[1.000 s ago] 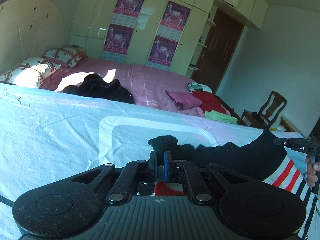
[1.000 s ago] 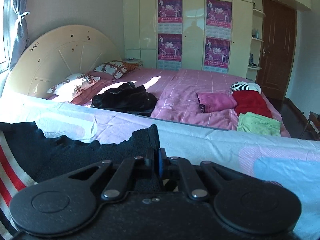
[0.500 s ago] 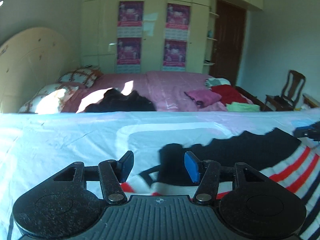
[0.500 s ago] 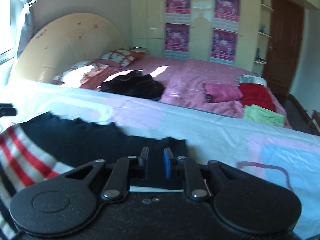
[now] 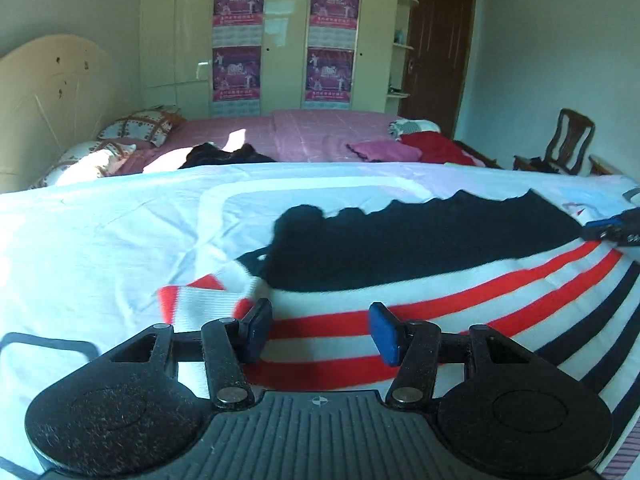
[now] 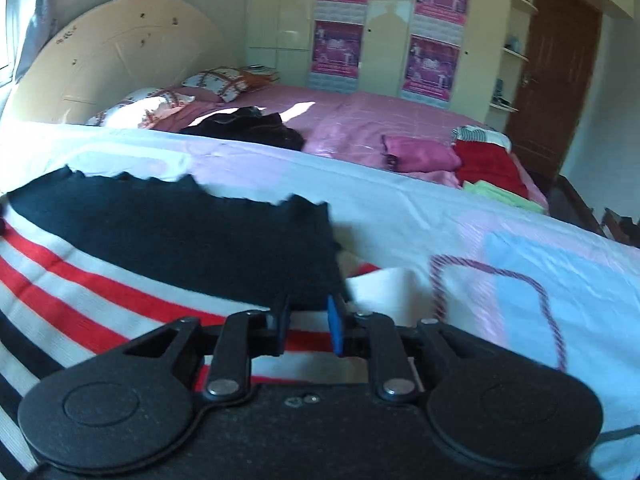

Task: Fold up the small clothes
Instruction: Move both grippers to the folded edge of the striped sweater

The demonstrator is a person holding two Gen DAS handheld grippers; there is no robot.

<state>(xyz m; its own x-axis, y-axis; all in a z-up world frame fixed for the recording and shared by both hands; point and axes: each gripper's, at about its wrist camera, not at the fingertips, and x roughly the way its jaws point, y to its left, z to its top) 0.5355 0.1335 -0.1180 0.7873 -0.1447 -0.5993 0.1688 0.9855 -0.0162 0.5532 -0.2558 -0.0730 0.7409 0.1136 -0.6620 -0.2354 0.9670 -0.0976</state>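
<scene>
A small knit garment [image 5: 440, 240] with a black band and red, white and navy stripes lies spread flat on the pale blue and pink sheet [image 5: 100, 248]. My left gripper [image 5: 320, 314] hovers open over its left striped part, where a striped corner is folded out; nothing sits between the pads. In the right wrist view the same garment [image 6: 160, 232] fills the left half. My right gripper [image 6: 309, 308] stands narrowly open just above its right edge, with the pads clear of the cloth. The right gripper's tip [image 5: 608, 229] shows at the left wrist view's right edge.
Beyond the sheet is a pink bed [image 5: 320, 136] with a black clothes heap [image 6: 248, 124], a folded pink piece [image 6: 420, 152], red [image 6: 488, 160] and green [image 6: 504, 196] pieces. A wooden chair [image 5: 568, 140] stands right, wardrobe and door behind.
Both grippers were shut on the garment's black edge a second ago and have let it go. The garment now lies flat, and both grippers have drawn back over its stripes.
</scene>
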